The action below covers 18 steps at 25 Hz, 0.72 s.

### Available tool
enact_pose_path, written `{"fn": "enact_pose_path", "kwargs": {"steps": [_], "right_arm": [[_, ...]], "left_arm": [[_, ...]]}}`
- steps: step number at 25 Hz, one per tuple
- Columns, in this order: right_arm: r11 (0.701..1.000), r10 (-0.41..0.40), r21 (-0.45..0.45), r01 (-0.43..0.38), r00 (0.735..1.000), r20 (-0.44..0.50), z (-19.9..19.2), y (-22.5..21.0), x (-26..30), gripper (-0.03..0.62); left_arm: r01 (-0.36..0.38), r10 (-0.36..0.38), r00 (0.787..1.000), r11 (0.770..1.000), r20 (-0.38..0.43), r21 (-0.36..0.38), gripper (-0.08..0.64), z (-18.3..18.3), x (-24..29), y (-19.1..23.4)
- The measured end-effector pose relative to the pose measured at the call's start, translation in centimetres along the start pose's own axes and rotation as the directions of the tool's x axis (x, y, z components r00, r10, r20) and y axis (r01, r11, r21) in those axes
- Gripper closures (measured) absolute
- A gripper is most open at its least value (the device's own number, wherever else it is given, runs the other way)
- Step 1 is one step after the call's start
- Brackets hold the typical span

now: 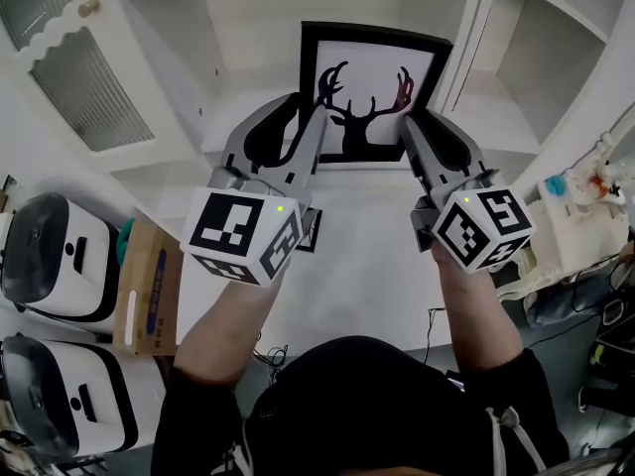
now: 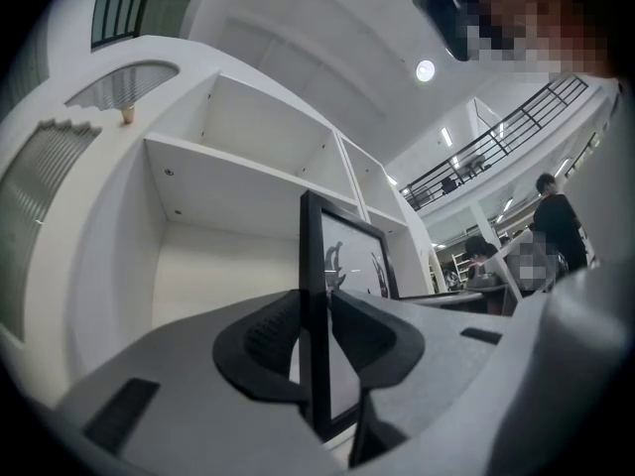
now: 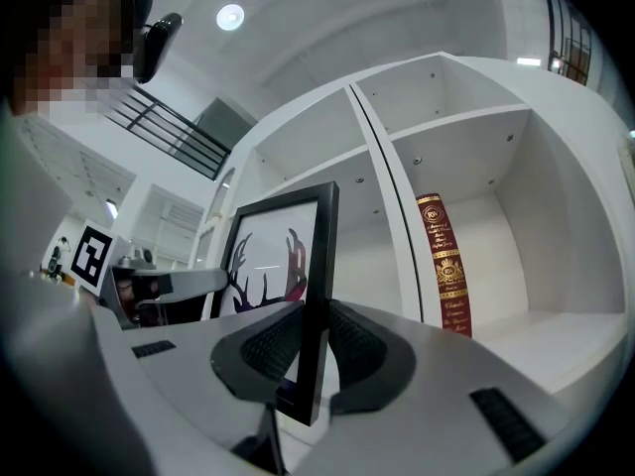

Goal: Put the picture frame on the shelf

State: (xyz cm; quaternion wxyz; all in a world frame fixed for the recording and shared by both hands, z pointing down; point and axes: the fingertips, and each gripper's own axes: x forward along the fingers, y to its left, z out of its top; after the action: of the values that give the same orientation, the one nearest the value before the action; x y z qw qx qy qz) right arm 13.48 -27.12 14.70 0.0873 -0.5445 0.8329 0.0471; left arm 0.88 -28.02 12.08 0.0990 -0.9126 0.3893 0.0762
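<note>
— Two grips logged? Where is the picture frame [image 1: 372, 82] found?
— Upright between the tools: its left edge is pinched by the left gripper [image 1: 303, 117], its right edge by the right gripper [image 1: 422, 127]. The white shelf [image 1: 248, 28] is seen just beyond the jaws.

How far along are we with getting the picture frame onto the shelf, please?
Done: the picture frame is picked up, with the jaws of the left gripper closed on its left edge and those of the right gripper on its right edge. In hand: it is held upright in front of the middle bay of the white shelf unit. Left: set it down inside and let go.
</note>
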Motion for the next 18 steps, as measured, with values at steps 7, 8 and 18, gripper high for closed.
{"fn": "enact_pose_path", "kwargs": {"steps": [7,8,18], "right_arm": [[0.999,-0.002,-0.037,0.002,1.0,0.004,0.9,-0.9,2.4,0.505],[0.999,-0.003,-0.039,0.003,1.0,0.004,0.9,-1.0,2.7,0.505],[0.999,-0.024,-0.037,0.024,1.0,-0.008,0.8,-2.5,6.8,0.505]], "left_arm": [[-0.004,0.004,1.0,1.0,-0.002,-0.001,0.46,-0.1,1.7,1.8],[-0.005,0.005,1.0,1.0,-0.003,-0.001,0.46,-0.1,2.0,2.1],[-0.009,0.009,1.0,1.0,-0.018,-0.01,0.46,-0.5,5.2,5.4]]}}
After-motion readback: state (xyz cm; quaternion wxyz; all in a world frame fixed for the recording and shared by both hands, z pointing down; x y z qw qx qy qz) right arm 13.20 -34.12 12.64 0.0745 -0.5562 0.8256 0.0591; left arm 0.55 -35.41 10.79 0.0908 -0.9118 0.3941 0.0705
